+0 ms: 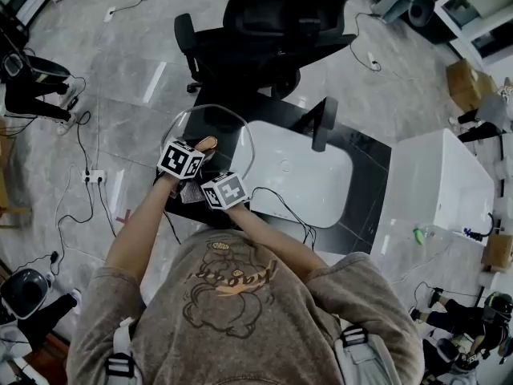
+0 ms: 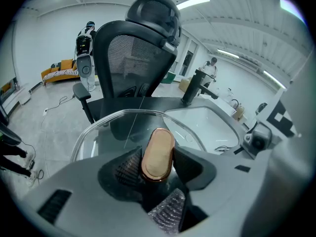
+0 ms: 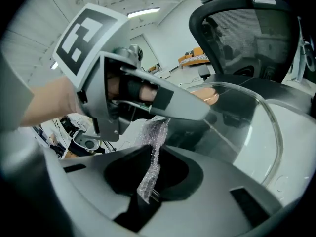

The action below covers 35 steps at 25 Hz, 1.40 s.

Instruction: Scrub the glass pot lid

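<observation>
Clamps the copper knob [image 2: 158, 154] of the glass pot lid [image 1: 227, 120] in the left claw [image 2: 157, 163], lid raised over the white sink's [image 1: 304, 179] left edge. Pinches a silvery scouring cloth [image 3: 154, 154] in the right claw [image 3: 148, 184], just beside the left.

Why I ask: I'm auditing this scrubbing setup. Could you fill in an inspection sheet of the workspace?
Surface: white sink set in a dark counter, tap at its far edge.
Job's things: glass lid held over the sink's left end; silvery scourer.
Clutter: nothing seen on the counter.
Grippers: left gripper shut on the lid's knob; right gripper shut on the scourer.
Cables: black cable across the sink's near edge; power strip with cords on the floor.
Surroundings: black office chair, white cabinet, cardboard box.
</observation>
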### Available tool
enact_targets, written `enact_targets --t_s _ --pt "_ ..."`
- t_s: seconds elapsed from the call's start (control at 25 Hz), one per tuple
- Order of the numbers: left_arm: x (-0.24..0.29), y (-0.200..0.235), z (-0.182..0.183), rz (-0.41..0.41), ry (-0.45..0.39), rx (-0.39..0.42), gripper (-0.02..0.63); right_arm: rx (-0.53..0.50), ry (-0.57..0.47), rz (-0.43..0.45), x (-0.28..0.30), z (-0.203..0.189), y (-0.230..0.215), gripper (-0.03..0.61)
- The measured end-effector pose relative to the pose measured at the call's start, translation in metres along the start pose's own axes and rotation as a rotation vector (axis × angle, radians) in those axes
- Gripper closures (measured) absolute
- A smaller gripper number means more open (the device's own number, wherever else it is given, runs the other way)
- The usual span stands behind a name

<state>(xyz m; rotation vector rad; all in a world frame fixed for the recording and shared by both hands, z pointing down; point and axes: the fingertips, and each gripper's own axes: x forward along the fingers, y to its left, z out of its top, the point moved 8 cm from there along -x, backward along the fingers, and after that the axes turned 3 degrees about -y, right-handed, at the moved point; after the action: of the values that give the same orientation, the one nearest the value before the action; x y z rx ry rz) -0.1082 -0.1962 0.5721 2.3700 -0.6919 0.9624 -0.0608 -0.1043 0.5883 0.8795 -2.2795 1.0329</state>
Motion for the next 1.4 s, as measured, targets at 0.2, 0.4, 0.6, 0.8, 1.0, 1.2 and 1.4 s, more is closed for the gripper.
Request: enact_targets --t_s 0.2,0.4,0.6,0.8,1.0,1.2,1.4 --pt "0.001 0.0 0.0 0.01 -0.01 0.004 0.405 -0.141 0.075 -0.044 0.0 -0.004 0.004 0.505" --pt "0.002 -0.001 -0.001 0.014 -0.015 0.009 0.405 -0.153 0.114 -0.043 -0.011 -0.014 -0.002 0.505" --pt "0.002 -0.002 -0.002 0.016 -0.025 0.016 0.407 -0.109 0.129 -0.037 -0.031 -0.032 -0.017 0.505" --pt "0.001 -0.002 -0.003 0.022 -0.034 0.024 0.407 0.023 0.115 -0.039 -0.059 -0.046 -0.045 0.505" --pt "0.0 -0.002 -0.004 0.022 -0.044 0.028 0.407 0.106 0.082 -0.102 -0.084 -0.05 -0.081 0.503" --pt "0.0 -0.004 -0.004 0.022 -0.051 0.033 0.408 0.139 0.048 -0.18 -0.1 -0.041 -0.115 0.503" --pt "0.0 -0.003 -0.005 0.025 -0.062 0.039 0.408 0.094 0.059 -0.249 -0.101 -0.019 -0.142 0.502"
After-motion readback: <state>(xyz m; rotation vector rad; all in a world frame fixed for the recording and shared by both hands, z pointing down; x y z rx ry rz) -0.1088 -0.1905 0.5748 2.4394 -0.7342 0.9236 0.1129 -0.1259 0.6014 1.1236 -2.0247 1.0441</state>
